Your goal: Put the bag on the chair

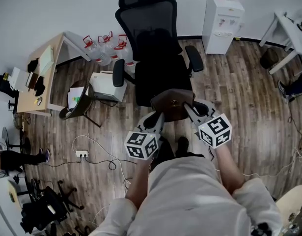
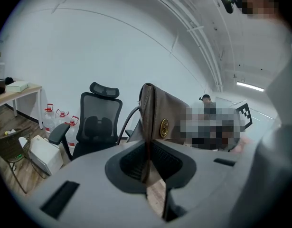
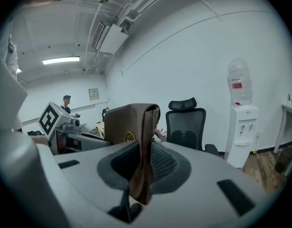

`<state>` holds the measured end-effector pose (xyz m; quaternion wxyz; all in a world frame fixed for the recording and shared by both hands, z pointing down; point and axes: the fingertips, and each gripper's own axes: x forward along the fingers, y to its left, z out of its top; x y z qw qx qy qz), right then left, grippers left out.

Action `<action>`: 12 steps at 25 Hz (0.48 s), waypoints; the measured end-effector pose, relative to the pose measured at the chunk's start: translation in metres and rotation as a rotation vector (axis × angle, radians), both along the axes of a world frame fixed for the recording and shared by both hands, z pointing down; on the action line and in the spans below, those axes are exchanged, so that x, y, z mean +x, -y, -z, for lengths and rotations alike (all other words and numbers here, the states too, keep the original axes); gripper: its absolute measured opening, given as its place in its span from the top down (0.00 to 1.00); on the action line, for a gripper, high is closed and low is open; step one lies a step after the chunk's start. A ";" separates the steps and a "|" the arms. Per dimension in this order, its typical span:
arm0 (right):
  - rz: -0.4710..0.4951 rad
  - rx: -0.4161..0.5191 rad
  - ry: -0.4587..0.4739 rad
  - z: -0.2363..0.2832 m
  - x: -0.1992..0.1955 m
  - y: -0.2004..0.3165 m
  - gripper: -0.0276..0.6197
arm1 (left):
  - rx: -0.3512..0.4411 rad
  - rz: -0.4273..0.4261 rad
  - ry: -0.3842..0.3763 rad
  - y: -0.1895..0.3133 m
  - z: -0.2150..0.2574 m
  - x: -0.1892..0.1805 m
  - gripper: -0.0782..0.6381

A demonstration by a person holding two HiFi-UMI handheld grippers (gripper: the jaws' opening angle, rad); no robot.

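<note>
From the head view I see the brown bag (image 1: 173, 106) at 12 o'clock from me, hanging between both tongs at the near edge of the seat of the black office chair (image 1: 158, 58). I cannot tell from up there whether it touches the seat. The left gripper (image 1: 158, 116) takes the bag's 9 o'clock end and the right gripper (image 1: 187, 110) its 3 o'clock end.

Only the gripper views show the grip itself. In the left gripper view the jaws are pinched on a thin edge of the bag, which stands upright above them with a round gold emblem (image 2: 164, 127) on its side. The right gripper view shows the same on its side, jaws pressed on the bag's folded edge.

The left gripper view alone catches the water jugs (image 2: 55, 118) at 9 o'clock, and the right gripper view the water dispenser (image 3: 243, 132) at 3 o'clock.
</note>
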<state>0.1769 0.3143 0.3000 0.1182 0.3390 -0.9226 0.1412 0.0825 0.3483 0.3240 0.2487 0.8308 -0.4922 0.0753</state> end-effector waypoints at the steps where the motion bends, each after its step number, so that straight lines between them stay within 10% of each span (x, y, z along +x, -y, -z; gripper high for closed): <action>1: -0.001 -0.003 0.005 -0.001 0.000 0.000 0.86 | -0.001 0.001 0.003 0.000 0.000 0.000 0.85; 12: -0.006 -0.031 -0.001 -0.008 -0.005 0.005 0.85 | -0.027 -0.003 -0.004 0.004 -0.009 -0.005 0.84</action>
